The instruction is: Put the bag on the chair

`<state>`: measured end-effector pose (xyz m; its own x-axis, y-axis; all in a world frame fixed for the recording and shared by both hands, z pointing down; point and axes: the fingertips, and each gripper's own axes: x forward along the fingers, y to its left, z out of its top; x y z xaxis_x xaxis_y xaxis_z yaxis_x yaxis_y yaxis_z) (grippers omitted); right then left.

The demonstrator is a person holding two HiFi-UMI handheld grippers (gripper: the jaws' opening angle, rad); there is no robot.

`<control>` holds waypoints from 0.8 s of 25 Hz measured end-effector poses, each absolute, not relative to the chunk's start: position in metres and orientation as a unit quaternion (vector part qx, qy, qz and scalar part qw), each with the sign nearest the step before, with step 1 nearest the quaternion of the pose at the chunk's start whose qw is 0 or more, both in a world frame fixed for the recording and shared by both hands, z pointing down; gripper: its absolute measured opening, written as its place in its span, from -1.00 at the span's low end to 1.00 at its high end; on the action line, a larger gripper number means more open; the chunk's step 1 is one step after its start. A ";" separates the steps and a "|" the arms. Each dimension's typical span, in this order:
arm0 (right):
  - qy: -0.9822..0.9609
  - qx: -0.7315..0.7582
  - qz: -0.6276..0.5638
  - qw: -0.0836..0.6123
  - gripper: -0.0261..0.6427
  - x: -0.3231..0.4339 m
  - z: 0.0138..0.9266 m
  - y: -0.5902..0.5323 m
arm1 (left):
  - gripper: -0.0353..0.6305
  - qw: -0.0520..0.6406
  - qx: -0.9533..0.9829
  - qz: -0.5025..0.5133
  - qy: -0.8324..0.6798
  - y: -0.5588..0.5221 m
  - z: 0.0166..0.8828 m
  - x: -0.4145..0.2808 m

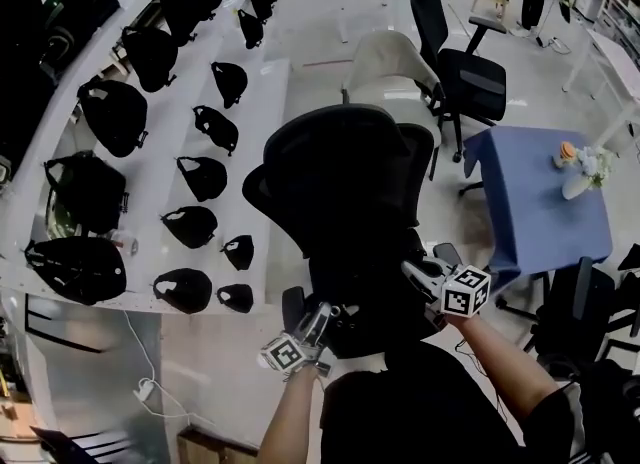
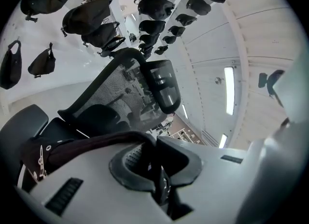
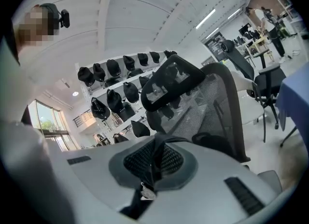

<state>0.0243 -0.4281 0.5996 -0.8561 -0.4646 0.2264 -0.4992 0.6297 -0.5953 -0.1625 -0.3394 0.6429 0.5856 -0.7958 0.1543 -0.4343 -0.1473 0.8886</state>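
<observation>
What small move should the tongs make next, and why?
Probably ease the bag down onto the seat of the chair. The left tongs and right tongs are shut on it, close to the chair; whether it already rests there is hidden.

**No writing to read**

No word, number or brand can be made out in any view. The left tool (image 1: 322, 320) and the right tool (image 1: 412, 272) each carry a cube, the left cube (image 1: 283, 354) and the right cube (image 1: 466, 290). Both cubes bear only black-and-white square patterns, not letters. The black bags on the shelves (image 1: 205, 177) show no label large enough to read.
</observation>
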 end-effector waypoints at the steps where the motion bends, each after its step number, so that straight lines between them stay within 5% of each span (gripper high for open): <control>1: -0.902 0.262 0.341 0.026 -0.91 0.023 0.601 -0.434 | -0.82 0.500 0.735 -0.182 -0.421 -0.344 0.643 -0.163; 20: -0.888 0.254 0.381 0.033 -0.91 0.010 0.629 -0.509 | -0.82 0.512 0.691 -0.188 -0.475 -0.416 0.675 -0.183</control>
